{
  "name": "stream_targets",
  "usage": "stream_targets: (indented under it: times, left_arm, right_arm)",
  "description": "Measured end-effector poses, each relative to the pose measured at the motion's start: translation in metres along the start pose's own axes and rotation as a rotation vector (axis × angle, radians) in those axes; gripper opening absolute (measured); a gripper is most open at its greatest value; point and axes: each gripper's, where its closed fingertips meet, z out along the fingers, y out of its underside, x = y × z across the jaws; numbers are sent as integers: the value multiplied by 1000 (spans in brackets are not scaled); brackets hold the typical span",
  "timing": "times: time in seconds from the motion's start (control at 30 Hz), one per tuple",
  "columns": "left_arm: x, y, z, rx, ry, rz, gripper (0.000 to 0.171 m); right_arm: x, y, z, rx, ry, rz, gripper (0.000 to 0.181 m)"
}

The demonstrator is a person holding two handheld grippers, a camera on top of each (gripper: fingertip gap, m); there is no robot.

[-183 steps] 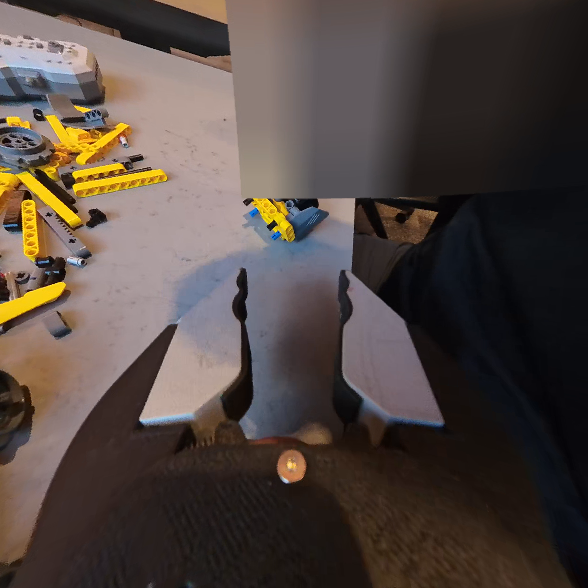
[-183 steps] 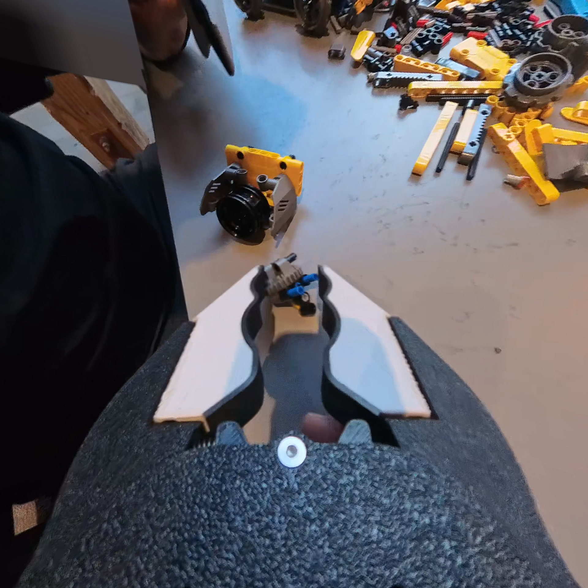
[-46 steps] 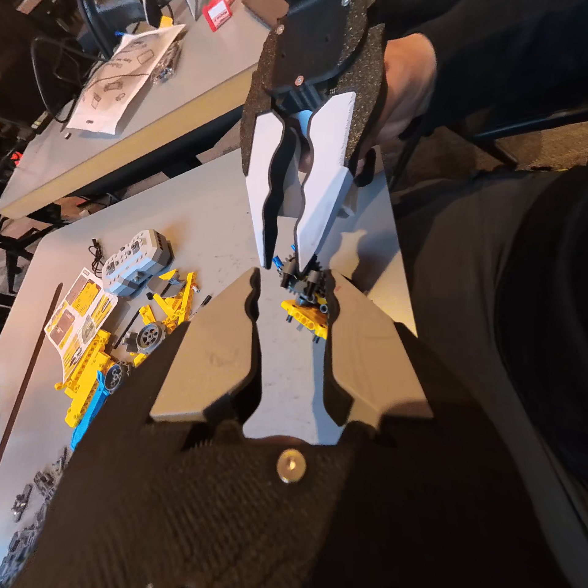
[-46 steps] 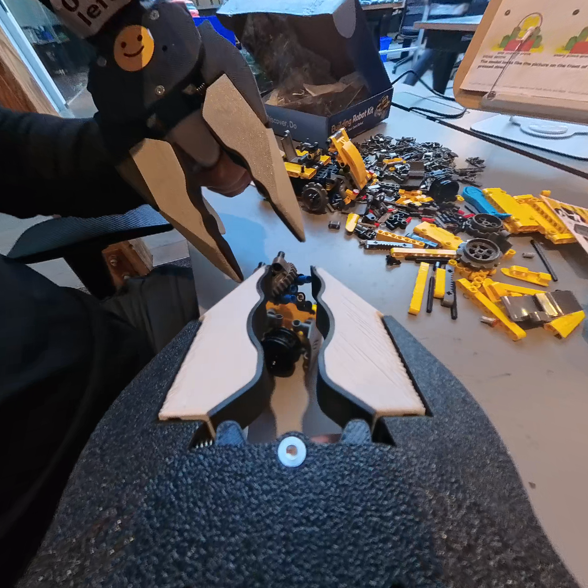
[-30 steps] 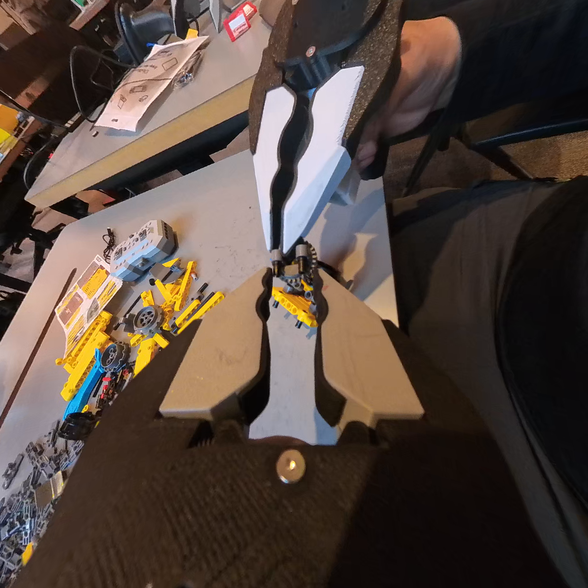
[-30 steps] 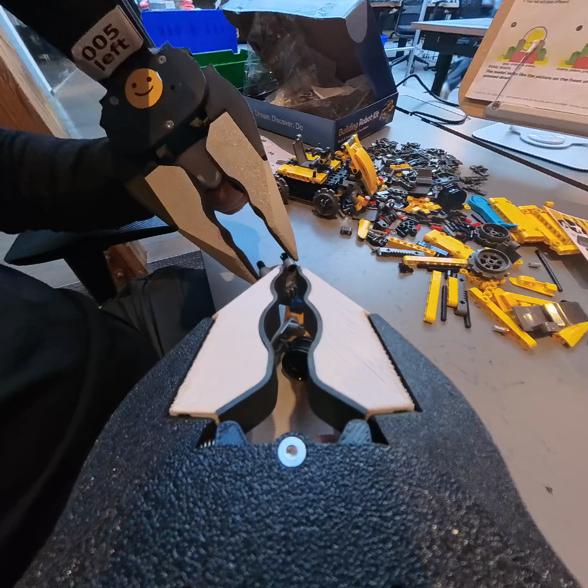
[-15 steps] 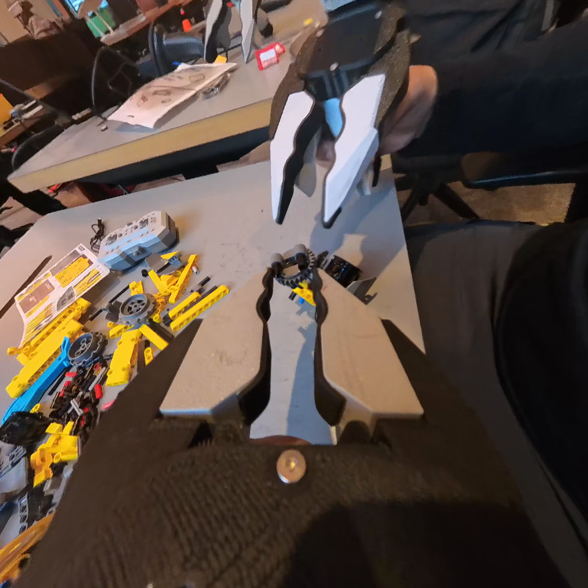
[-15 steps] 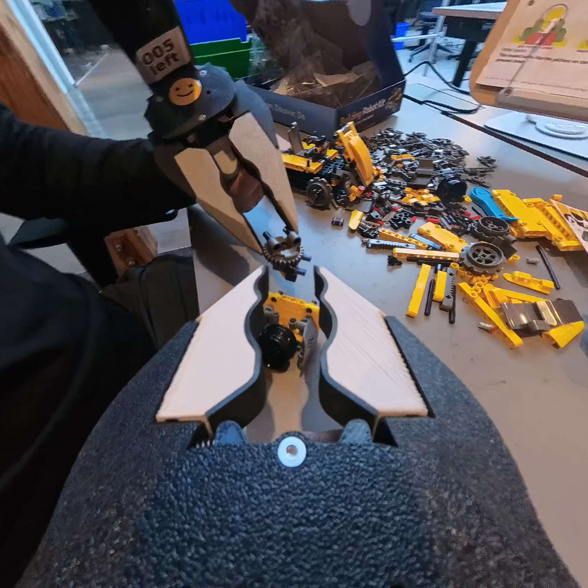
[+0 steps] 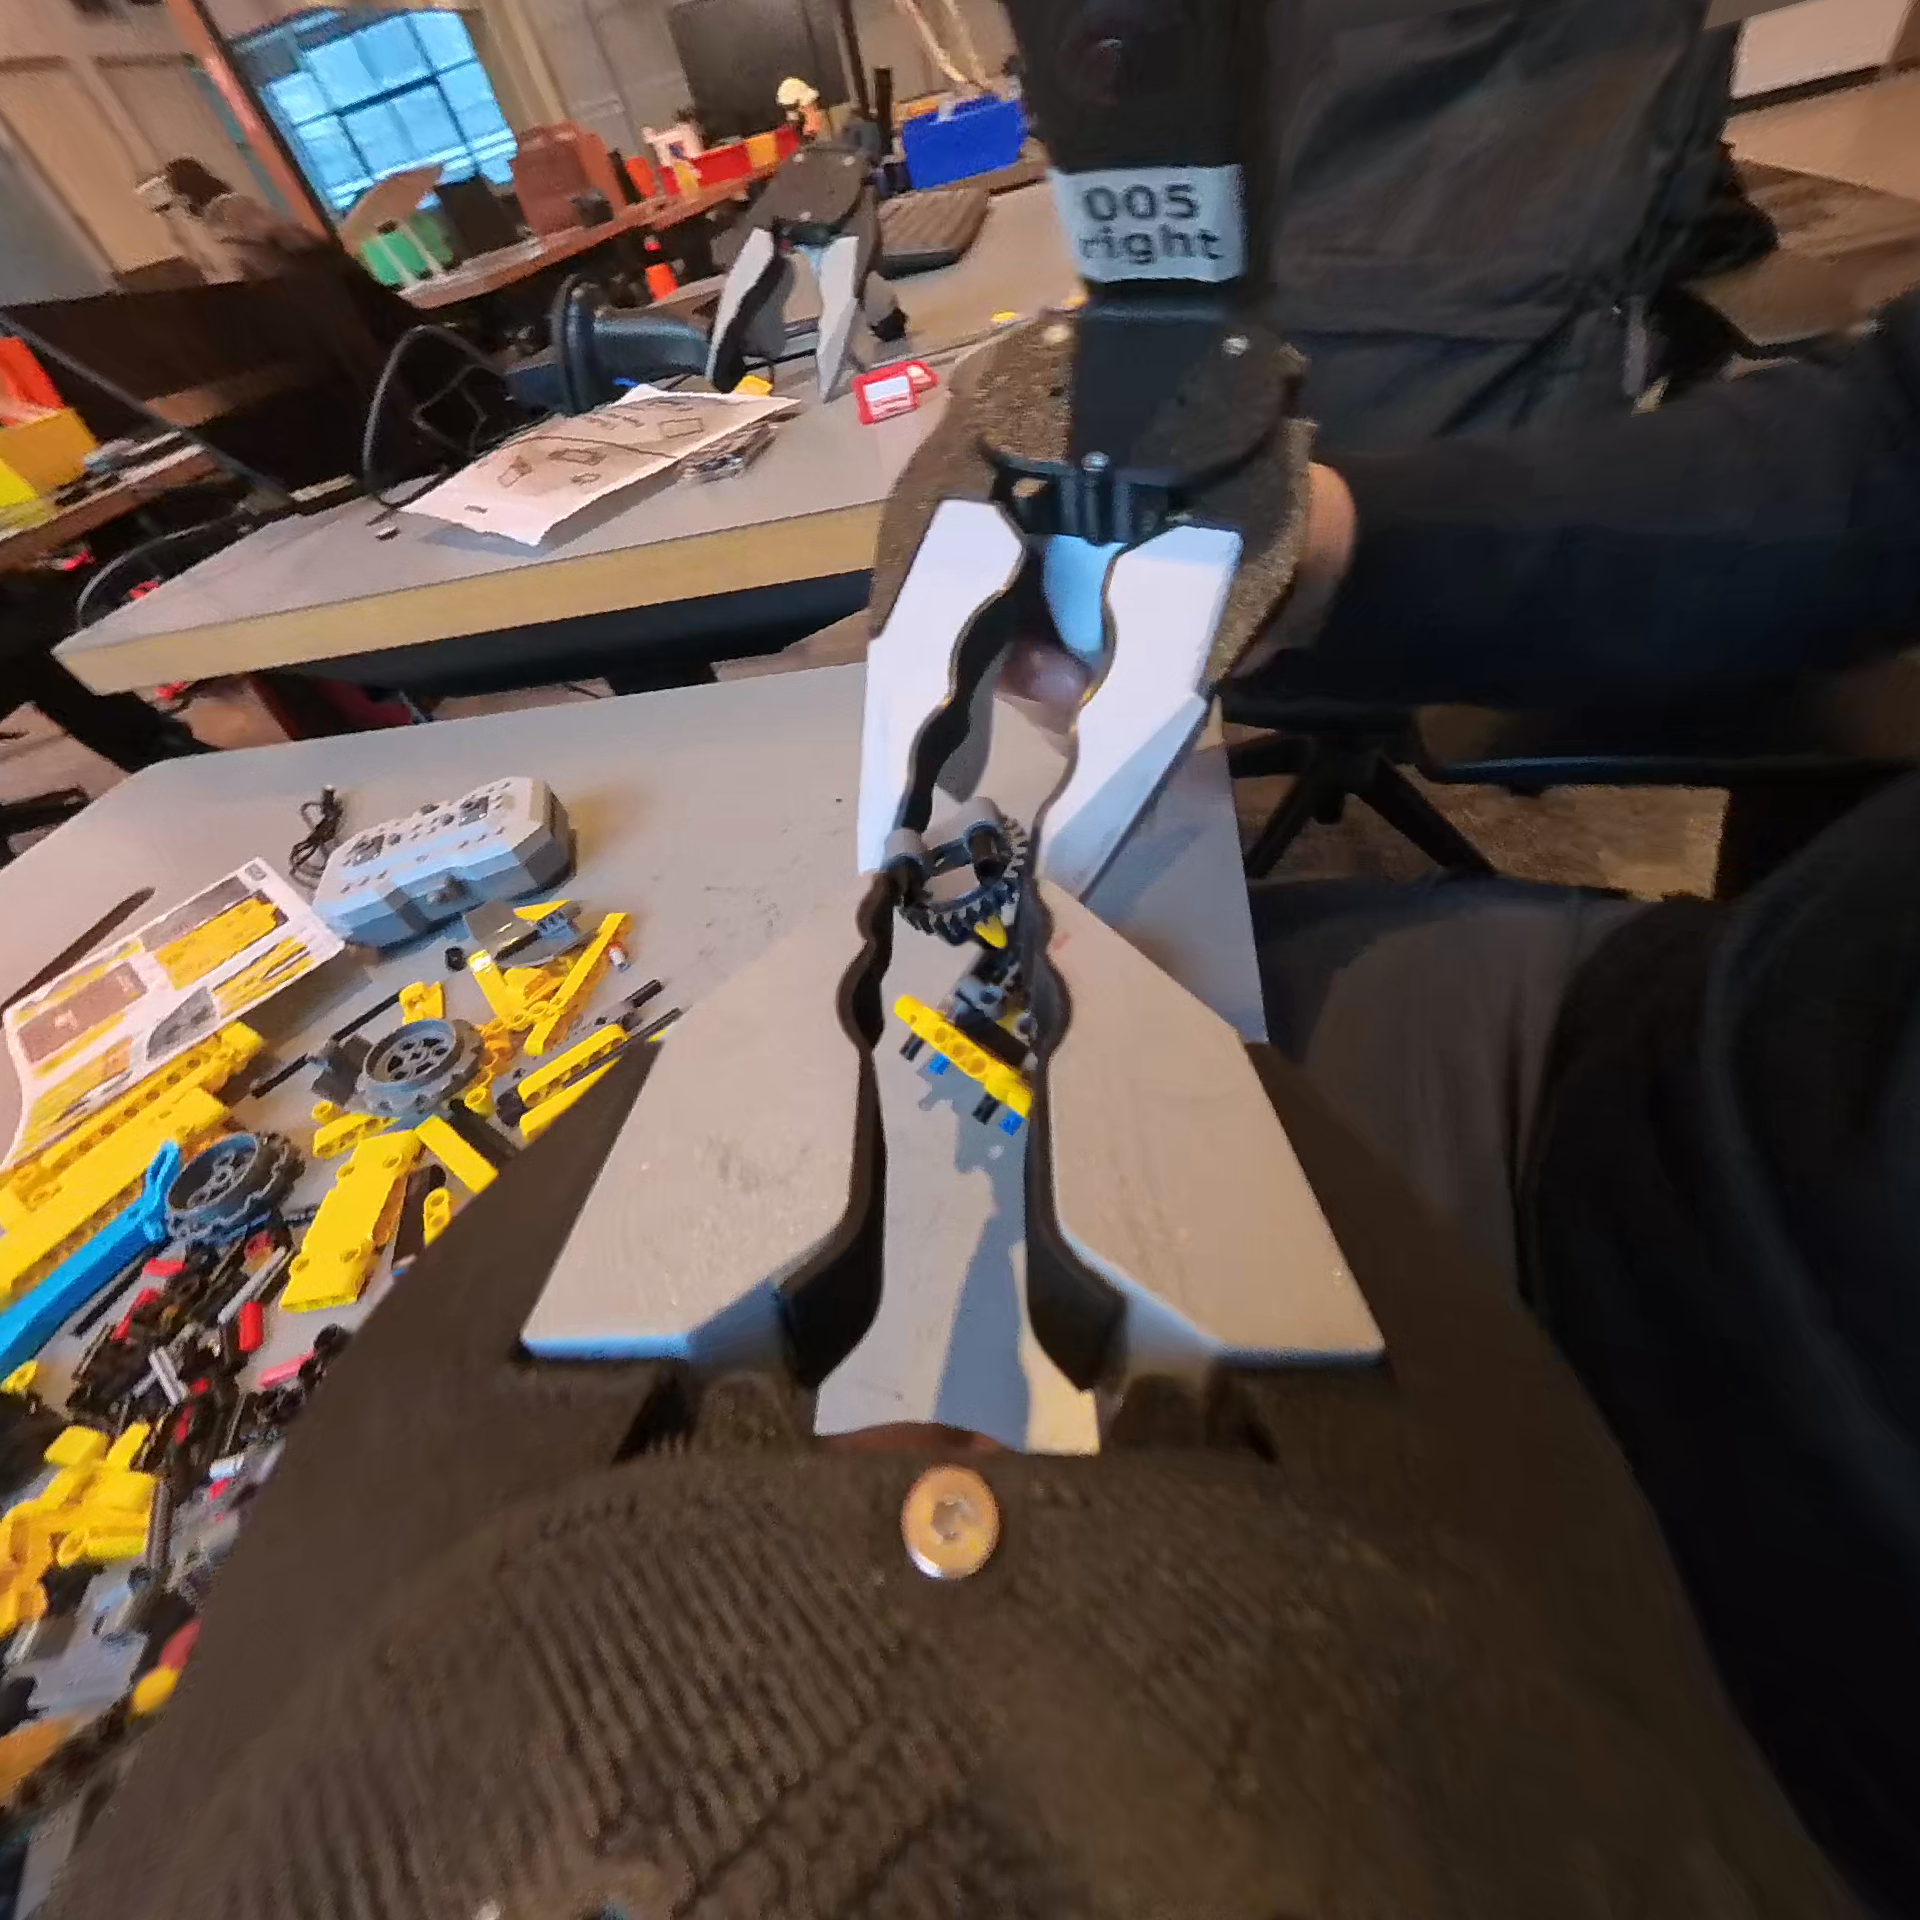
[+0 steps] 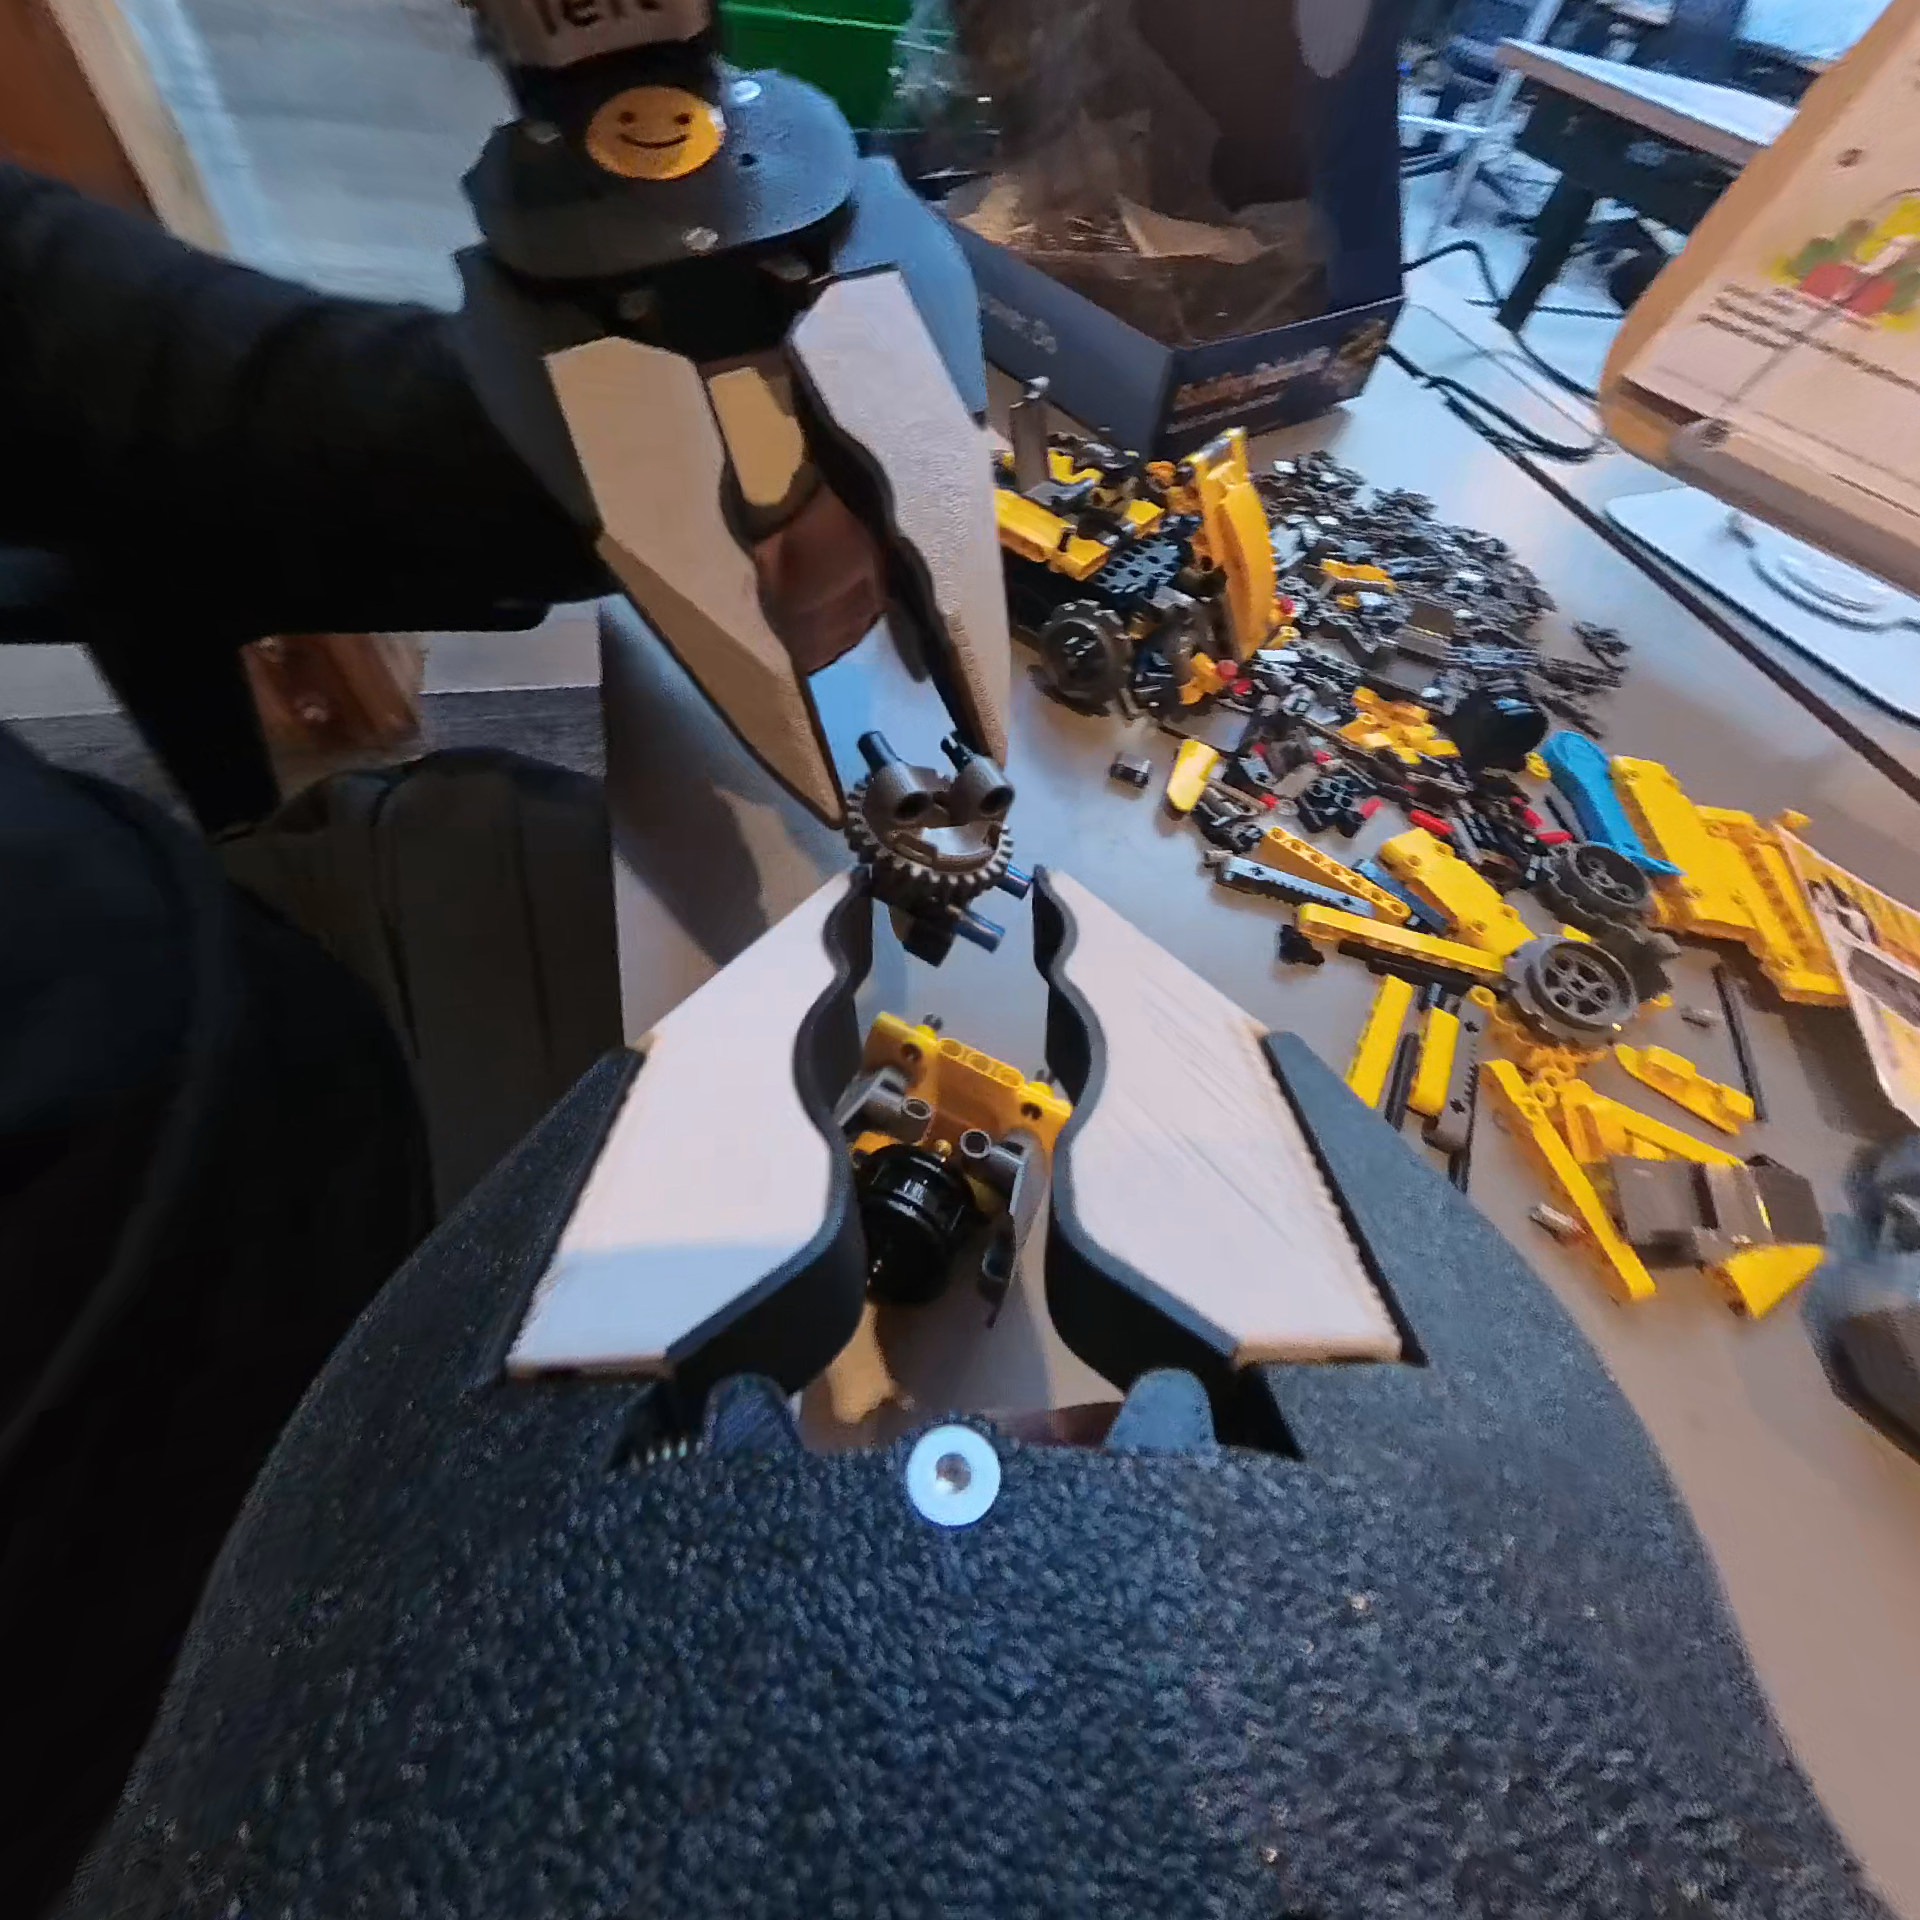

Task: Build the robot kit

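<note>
Dark grey and toothed, the gear piece point(image 9: 961, 878) now sits pinched at the tips of our left tool point(image 9: 951, 904), where six seconds ago that tool stood empty and wide over bare worktop. Back then our right tool point(image 10: 945, 894) carried the gear piece point(image 10: 928, 831); now its fingers stand narrowly parted and hold nothing, their tips just below the gear at the centre of the right wrist view. Half a second ago the right tool point(image 9: 971, 847) hung higher and apart from the gear; in the left wrist view its pale tips now flank the piece, and we cannot tell whether they touch it.

The left tool point(image 10: 914, 779) reaches down from the upper left of the right wrist view, tips pointing toward the camera, a dark sleeve point(image 10: 208, 416) behind it. The right tool descends from the top centre of the left wrist view, tips down.

The gear carries two stubby grey tubes and small blue pins. Below it on the grey worktop point(image 10: 1195, 935) lies a yellow block point(image 10: 961, 1091) with a black wheel, seen between the right tool's fingers. Loose yellow beams point(image 10: 1455, 935) and grey wheels scatter to the right.
</note>
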Motion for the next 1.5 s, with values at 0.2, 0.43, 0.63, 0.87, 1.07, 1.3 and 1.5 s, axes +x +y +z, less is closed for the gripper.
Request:
stream_targets:
  times: [0.2, 0.43, 0.63, 0.87, 1.07, 1.3, 1.5]
  left_arm:
    - [-16, 8, 7, -52, -128, -178, 21]
    - [-21, 13, 16, -82, -207, -421, 21]
    - [-18, 10, 13, -62, -165, -484, 30]
    - [-12, 17, 15, -88, -85, -505, 24]
    - [-8, 11, 10, -69, -10, -490, 24]
    - [-18, 3, -9, -42, -16, -394, 24]
    - [-29, 9, -7, -27, -57, -544, 25]
  right_arm:
    - [20, 5, 0, -47, 254, 23, 30]
    - [34, 7, -9, -144, 564, -171, 29]
    - [28, 12, -6, -178, 578, -239, 29]
    - [22, 10, -4, -177, 585, -284, 29]
    - [18, 4, -6, -122, 577, -293, 29]
    - [16, 1, -19, -50, 534, -221, 42]
    - [17, 9, -26, -38, 540, -185, 48]
